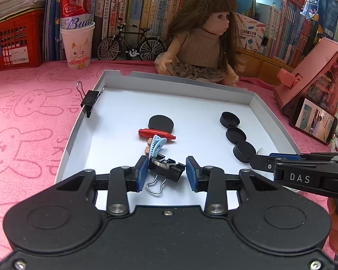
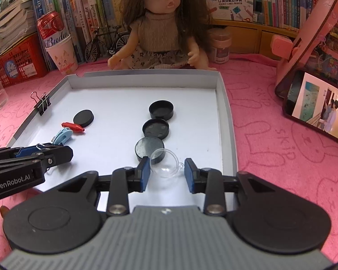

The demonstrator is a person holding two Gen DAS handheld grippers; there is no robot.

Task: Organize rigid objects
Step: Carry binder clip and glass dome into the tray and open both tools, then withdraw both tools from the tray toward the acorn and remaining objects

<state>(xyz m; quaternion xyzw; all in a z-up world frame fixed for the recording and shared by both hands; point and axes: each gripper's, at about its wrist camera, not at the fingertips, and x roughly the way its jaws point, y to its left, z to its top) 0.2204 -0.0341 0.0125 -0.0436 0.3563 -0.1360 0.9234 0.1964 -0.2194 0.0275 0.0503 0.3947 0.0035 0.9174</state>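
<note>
Lying between the half-open, empty left gripper (image 1: 165, 172), the binder clip (image 1: 166, 168) ran from ten to four o'clock in the tray (image 1: 78, 121); the right gripper (image 2: 167, 173) loosely bracketed a clear dome (image 2: 165, 163).

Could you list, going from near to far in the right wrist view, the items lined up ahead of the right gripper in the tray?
Clear plastic half-sphere → flat-topped black cap → open black cap with round inserts → empty open black cap → tray's far wall.
</note>
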